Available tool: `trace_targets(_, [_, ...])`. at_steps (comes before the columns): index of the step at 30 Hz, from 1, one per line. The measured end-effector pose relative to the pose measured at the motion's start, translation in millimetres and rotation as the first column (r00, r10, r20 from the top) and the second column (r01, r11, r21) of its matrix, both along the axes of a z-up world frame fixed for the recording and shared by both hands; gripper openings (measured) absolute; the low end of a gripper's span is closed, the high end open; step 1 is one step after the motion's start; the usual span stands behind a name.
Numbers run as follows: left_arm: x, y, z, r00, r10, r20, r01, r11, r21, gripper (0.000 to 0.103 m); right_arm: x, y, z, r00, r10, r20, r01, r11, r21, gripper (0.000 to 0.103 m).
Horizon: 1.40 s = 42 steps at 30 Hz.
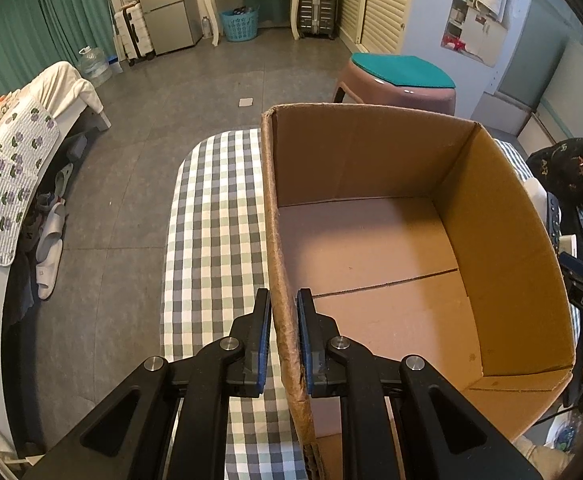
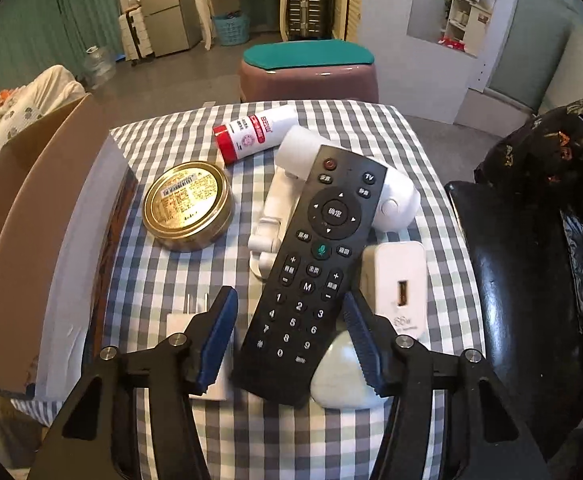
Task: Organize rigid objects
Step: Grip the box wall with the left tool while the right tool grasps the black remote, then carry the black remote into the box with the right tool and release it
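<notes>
Left gripper (image 1: 284, 312) first: its fingers (image 1: 261, 320) straddle the near left wall of the cardboard box (image 1: 371, 240), one blue pad outside, one inside, closed in against the cardboard so the wall is pinched between them. The box sits on the checked cloth of the desk (image 1: 219, 220), open at the top, its bare floor showing a seam where two flaps meet.

Over to the right gripper (image 2: 289, 304): its fingers (image 2: 219, 320) are spread wide, one either side of the lower end of a black remote (image 2: 315, 256), with a gap to each side of the remote (nothing grasped). The remote lies tilted, number keys nearest, its near end resting over a pale rounded thing (image 2: 339, 376) and a flat white piece (image 2: 215, 360) at the near edge of the desk. Just right of the remote, a white charger (image 2: 399, 280) with its port facing up. Under the remote's far end, a white folding gadget (image 2: 287, 200), exact kind hard to tell. Left of that, a round gold tin (image 2: 189, 204) lying flat. Along the left edge stands the box wall, with a book (image 2: 91, 248) leaning beside it. Furthest back, near the far edge, a white bottle with a red cap (image 2: 255, 132) lies on its side.
</notes>
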State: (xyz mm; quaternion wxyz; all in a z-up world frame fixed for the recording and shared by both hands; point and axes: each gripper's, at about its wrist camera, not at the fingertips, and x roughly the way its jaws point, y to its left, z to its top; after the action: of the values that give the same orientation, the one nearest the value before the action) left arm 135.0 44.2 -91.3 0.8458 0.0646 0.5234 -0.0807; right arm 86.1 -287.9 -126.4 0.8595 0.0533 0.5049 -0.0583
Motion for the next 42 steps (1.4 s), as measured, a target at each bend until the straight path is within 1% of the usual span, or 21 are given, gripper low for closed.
trace_targets(6, [0, 0, 1, 1.0, -0.003, -0.009, 0.003, 1.0, -0.004, 0.013, 17, -3, -10, 1.0, -0.001, -0.015, 0.002, 1.0, 0.022, 0.056])
trace_targets(9, [0, 1, 0, 1.0, -0.006, -0.015, 0.006, 1.0, -0.001, 0.013, 23, -2, -13, 1.0, -0.001, -0.004, 0.001, 1.0, 0.006, 0.056])
trace_targets(10, [-1, 1, -1, 1.0, -0.007, -0.018, 0.007, 1.0, -0.001, 0.013, 23, -2, -13, 1.0, -0.002, 0.006, 0.002, 1.0, 0.003, 0.055])
trace_targets(11, [-1, 2, -1, 1.0, -0.007, -0.024, 0.007, 1.0, -0.001, 0.013, 23, -3, -13, 1.0, -0.009, 0.015, 0.009, 1.0, -0.006, 0.049])
trace_targets(13, [0, 3, -1, 0.999, -0.007, -0.037, 0.006, 1.0, -0.003, 0.013, 23, -5, -12, 1.0, -0.007, 0.026, 0.007, 1.0, -0.006, 0.044])
trace_targets(24, [1, 4, 1, 0.996, 0.006, -0.093, -0.006, 1.0, 0.005, 0.013, 20, -12, -9, 0.996, 0.042, 0.085, -0.044, 0.999, 0.026, 0.043])
trace_targets(29, [-2, 5, 7, 0.997, 0.001, -0.079, 0.0, 1.0, 0.007, 0.013, 21, -12, -9, 0.994, 0.056, 0.093, -0.059, 0.998, 0.021, 0.043])
trace_targets(32, [-3, 6, 5, 0.997, -0.002, -0.074, 0.002, 1.0, 0.009, 0.013, 18, -11, -3, 0.991, 0.067, 0.115, -0.069, 0.998, 0.011, 0.043])
trace_targets(37, [-5, 7, 5, 0.998, -0.007, -0.06, 0.006, 1.0, -0.005, 0.013, 14, -6, 19, 0.985, 0.084, 0.151, -0.083, 0.996, -0.013, 0.043])
trace_targets(42, [-5, 10, 6, 0.999, -0.01, -0.052, 0.008, 1.0, -0.024, 0.013, 11, 10, 60, 0.967, 0.145, 0.21, -0.139, 0.989, -0.042, 0.042])
